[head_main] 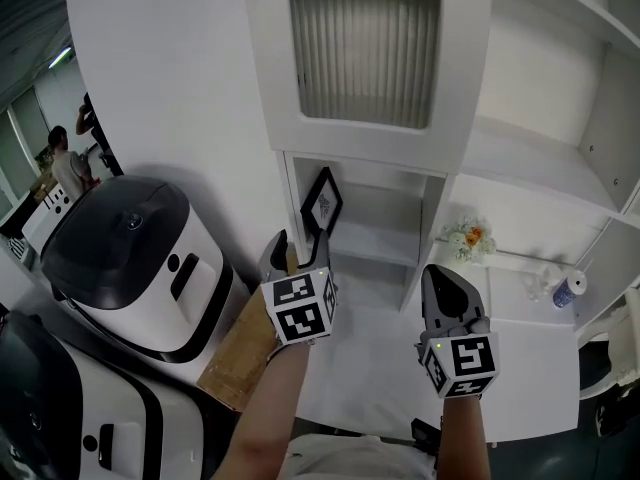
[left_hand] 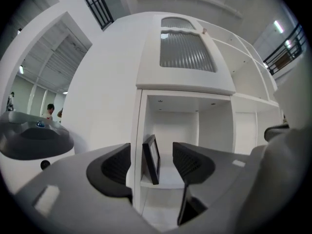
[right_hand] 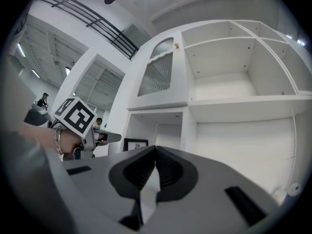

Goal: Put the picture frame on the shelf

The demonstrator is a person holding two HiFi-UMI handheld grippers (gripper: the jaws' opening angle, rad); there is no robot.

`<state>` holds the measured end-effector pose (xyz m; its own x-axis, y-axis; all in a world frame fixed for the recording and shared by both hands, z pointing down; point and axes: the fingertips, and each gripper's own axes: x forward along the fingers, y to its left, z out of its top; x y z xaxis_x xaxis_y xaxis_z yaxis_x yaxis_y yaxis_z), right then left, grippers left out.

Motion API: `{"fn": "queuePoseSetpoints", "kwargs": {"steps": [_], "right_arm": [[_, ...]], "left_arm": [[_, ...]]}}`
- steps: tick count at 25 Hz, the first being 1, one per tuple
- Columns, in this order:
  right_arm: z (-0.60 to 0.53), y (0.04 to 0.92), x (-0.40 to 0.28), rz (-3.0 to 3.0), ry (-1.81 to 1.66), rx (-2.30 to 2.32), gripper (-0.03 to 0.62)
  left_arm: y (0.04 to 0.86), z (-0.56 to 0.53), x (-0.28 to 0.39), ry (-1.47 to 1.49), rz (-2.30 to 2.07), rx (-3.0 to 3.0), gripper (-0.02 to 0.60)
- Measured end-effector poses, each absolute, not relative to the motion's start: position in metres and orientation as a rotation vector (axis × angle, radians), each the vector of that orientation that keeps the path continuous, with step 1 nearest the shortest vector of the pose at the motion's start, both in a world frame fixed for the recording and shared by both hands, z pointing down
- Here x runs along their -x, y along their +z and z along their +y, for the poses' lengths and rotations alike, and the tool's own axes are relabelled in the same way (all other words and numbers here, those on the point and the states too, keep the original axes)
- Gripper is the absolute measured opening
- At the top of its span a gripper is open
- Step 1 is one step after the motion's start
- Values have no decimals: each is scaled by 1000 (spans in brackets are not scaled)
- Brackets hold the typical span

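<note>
White shelf [head_main: 378,241] bore the picture frame [head_main: 322,204]; left gripper [head_main: 296,249] spread, right gripper [head_main: 436,283] pressed together; a nudge might topple it

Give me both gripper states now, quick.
Left gripper: open, empty; the picture frame stands ungripped on the shelf.
Right gripper: shut, empty.

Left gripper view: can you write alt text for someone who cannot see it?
The left claw is open, its jaws wide apart and touching nothing, aimed at a black rectangular picture frame standing on edge on a white shelf inside a white cabinet. A ribbed glass cabinet door sits above.
</note>
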<state>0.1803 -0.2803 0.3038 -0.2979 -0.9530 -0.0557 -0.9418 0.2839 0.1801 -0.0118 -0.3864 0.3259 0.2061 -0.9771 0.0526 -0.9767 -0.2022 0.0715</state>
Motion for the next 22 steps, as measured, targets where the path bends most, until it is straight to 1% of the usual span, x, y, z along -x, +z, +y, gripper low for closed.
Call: {"fn": "queuePoseSetpoints", "kwargs": {"steps": [4,10,16,19,21,22], "right_arm": [[-280,292,-180,-2447,-293,-1867,9],[-285,271,-181,-2430,-345,-1917,9],[-282,252,-170,-2433,-422,-1913,8],[-284,248,-167,-2436,-420,-1907,9],[-286,245,-167,-2436,-419,-1916,9],[-286,243,-166,-2434,-421,-1922,9]], "left_arm": [[310,-378,8,19,-1864,-2557,253],[280,-361,4,-29,-1827,-2749,253],[263,-333,-9,-93,-1637,-2969,252],[258,-327,-4,-89,-1676,-3007,252],[253,-321,-3,-80,-1713,-3061,244],[251,-318,-1,-99,-1718,-3079,221]]}}
